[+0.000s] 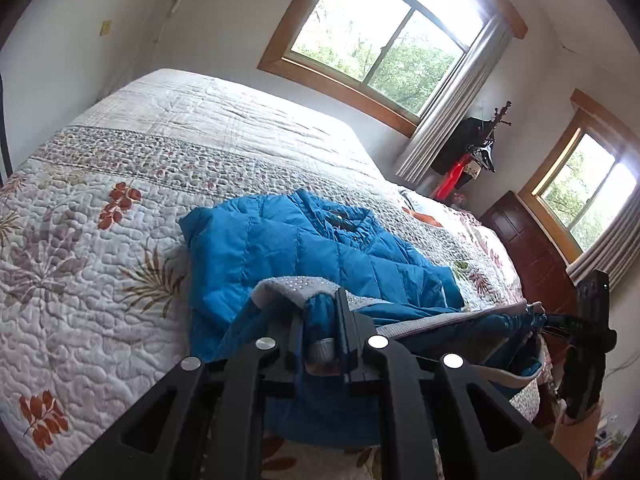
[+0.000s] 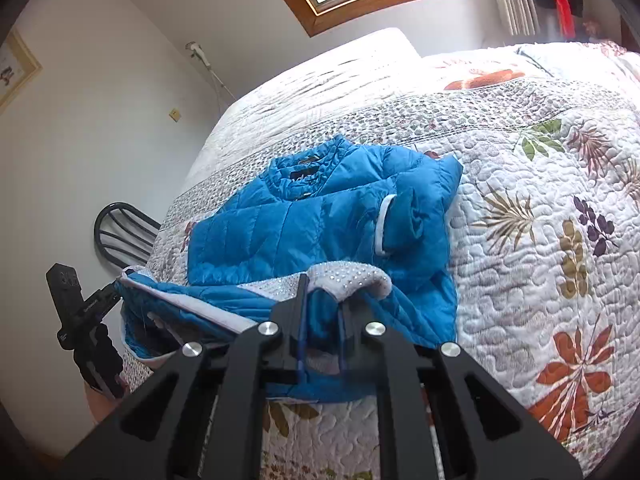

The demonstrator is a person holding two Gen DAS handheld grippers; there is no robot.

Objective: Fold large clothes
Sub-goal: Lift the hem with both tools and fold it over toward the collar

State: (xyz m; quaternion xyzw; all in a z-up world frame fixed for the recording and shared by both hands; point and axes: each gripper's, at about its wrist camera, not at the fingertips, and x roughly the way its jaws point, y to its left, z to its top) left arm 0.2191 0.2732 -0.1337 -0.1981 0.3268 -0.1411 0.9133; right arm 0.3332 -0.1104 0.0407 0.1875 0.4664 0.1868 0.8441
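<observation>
Padding is making the blue quilted jacket soft and light, I judge, with a slick shell that is likely sliding under a loose pinch. It is lying collar-up on the quilted bed, its collar pointing toward 12 o'clock in the right wrist view and its lifted hem sitting at 6 o'clock.

Both pairs of jaws are clenching that hem. The left gripper is pinching the blue edge with the studded grey lining showing just above it. The right gripper is gripping the opposite hem corner, where the same lining is folding over. The hem is stretching between them, and each gripper is appearing at the edge of the other's view, at 3 o'clock and at 9 o'clock.

The hem corners are looking like the sensible hold, since the stitched edge is giving firmer purchase than the puffy panels.

Counting: one jacket, two grippers, one bed. One sleeve cuff is lying folded across the chest at about 2 o'clock from the hem; the other sleeve is possibly tucked beneath, though I cannot tell.
</observation>
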